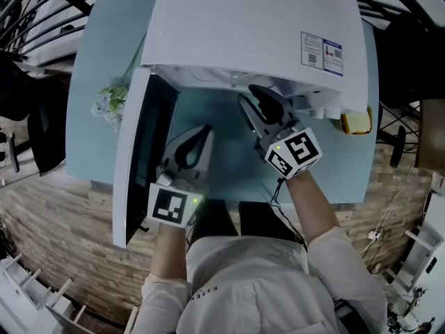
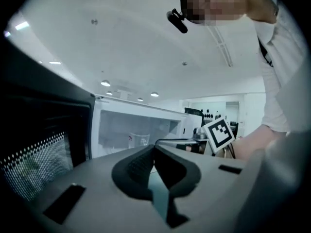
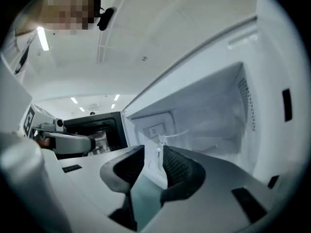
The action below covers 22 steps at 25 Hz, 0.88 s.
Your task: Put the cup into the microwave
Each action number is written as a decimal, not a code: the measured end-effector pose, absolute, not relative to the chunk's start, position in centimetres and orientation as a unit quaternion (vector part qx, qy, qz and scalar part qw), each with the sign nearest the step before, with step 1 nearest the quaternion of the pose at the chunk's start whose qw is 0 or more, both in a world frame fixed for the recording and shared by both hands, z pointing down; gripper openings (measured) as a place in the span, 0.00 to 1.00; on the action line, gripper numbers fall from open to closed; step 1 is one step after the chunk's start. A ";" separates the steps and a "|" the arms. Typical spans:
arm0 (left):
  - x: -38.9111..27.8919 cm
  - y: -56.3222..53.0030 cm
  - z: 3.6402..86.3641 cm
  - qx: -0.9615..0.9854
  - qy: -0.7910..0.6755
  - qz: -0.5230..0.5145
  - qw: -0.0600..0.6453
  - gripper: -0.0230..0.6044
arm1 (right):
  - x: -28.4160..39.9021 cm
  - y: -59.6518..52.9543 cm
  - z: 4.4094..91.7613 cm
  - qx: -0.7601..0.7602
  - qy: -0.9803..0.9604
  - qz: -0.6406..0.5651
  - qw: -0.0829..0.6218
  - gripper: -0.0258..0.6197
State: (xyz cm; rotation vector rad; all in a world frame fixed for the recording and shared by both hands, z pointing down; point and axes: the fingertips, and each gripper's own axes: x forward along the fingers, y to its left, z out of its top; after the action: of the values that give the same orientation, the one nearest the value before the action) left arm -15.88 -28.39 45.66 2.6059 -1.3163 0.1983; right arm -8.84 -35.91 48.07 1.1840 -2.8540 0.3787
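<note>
Cup (image 3: 158,152) upright inside microwave (image 1: 257,26) cavity, dead ahead of right gripper (image 1: 259,106); jaws spread, pads clear of cup. Left gripper (image 1: 197,143) pressed together, empty, beside open door (image 1: 135,152), farther from cup.

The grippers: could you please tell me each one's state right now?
Left gripper: closed, holding nothing.
Right gripper: open, holding nothing; the cup stands free inside the microwave.
</note>
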 end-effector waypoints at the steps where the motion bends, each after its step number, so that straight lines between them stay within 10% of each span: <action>1: -15.7 -28.3 45.0 0.886 -0.447 0.067 0.103 0.04 | -8.5 -35.4 47.3 0.385 -0.915 0.121 0.012 0.22; 22: -15.4 -24.2 33.0 0.896 -0.438 0.069 0.015 0.04 | -6.0 -25.5 30.7 0.409 -0.911 0.041 -0.039 0.06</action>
State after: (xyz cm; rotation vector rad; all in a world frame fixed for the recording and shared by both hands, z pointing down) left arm -15.43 -24.17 32.97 2.7884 -1.3625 0.2142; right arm -5.99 -25.45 30.74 1.3174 -2.9343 0.1321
